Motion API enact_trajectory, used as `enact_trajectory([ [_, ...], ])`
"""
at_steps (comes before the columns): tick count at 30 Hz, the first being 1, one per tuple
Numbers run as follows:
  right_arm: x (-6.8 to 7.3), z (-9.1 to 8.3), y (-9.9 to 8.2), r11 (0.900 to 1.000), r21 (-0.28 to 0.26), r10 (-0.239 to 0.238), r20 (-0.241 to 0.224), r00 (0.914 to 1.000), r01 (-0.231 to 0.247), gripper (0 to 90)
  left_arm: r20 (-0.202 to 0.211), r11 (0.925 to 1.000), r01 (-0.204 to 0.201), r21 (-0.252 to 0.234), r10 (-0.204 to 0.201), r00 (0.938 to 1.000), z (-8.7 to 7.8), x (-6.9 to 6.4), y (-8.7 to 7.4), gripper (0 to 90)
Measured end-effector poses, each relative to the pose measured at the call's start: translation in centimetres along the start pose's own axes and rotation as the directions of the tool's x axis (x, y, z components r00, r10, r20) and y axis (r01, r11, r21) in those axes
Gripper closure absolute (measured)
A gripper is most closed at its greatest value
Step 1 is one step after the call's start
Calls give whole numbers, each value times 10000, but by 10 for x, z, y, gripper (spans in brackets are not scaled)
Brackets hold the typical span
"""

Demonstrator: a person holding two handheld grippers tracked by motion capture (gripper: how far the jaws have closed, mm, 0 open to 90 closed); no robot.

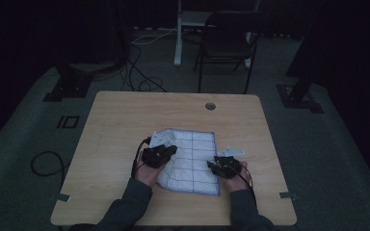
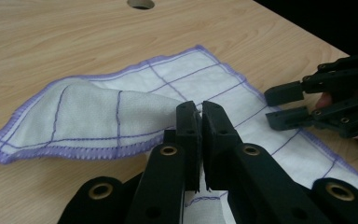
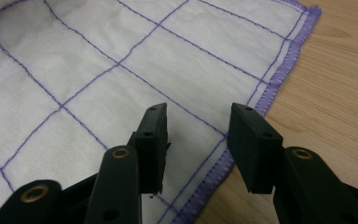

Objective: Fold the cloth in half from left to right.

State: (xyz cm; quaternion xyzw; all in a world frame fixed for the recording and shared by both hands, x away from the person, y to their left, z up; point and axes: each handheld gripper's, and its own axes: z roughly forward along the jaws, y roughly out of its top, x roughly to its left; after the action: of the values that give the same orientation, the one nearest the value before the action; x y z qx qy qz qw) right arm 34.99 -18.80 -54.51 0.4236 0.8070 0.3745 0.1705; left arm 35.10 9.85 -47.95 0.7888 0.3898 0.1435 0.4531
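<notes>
A white cloth (image 1: pixel 192 149) with purple grid lines and a purple hem lies at the near middle of the wooden table (image 1: pixel 125 115). My left gripper (image 1: pixel 166 153) is at the cloth's left edge. In the left gripper view its jaws (image 2: pixel 200 112) are shut on a lifted fold of the cloth (image 2: pixel 98 112), which rises off the wood. My right gripper (image 1: pixel 217 166) is at the cloth's right edge, near its front corner. In the right gripper view it (image 3: pixel 198 126) stands open just over the hemmed edge of the cloth (image 3: pixel 121 60), with nothing pinched. It also appears open in the left gripper view (image 2: pixel 282 105).
A round cable hole (image 1: pixel 210 106) sits near the table's far edge. Beyond the table stand a dark chair (image 1: pixel 226 43) and a white post, with cables on the floor. Bare wood (image 3: pixel 335 93) lies to the right of the cloth.
</notes>
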Motion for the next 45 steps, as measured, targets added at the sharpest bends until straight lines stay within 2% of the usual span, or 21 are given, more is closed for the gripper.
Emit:
enact_trajectory([
  [26,0,0,0,10000,2,21,-15,10000,-21,578,767,9991,-429,13,427,9961,29,-28,17,870],
  [43,-1,-1,0,10000,18,21,-10,10000,-21,571,1130,9985,-492,220,464,9925,53,-40,25,870],
  [44,-1,-3,0,10000,41,-62,22,10000,62,645,1154,9984,-507,252,475,9922,56,-41,25,870],
  [45,-1,-3,0,10000,41,-62,22,10000,62,645,1154,9984,-507,252,475,9922,56,-41,25,870],
])
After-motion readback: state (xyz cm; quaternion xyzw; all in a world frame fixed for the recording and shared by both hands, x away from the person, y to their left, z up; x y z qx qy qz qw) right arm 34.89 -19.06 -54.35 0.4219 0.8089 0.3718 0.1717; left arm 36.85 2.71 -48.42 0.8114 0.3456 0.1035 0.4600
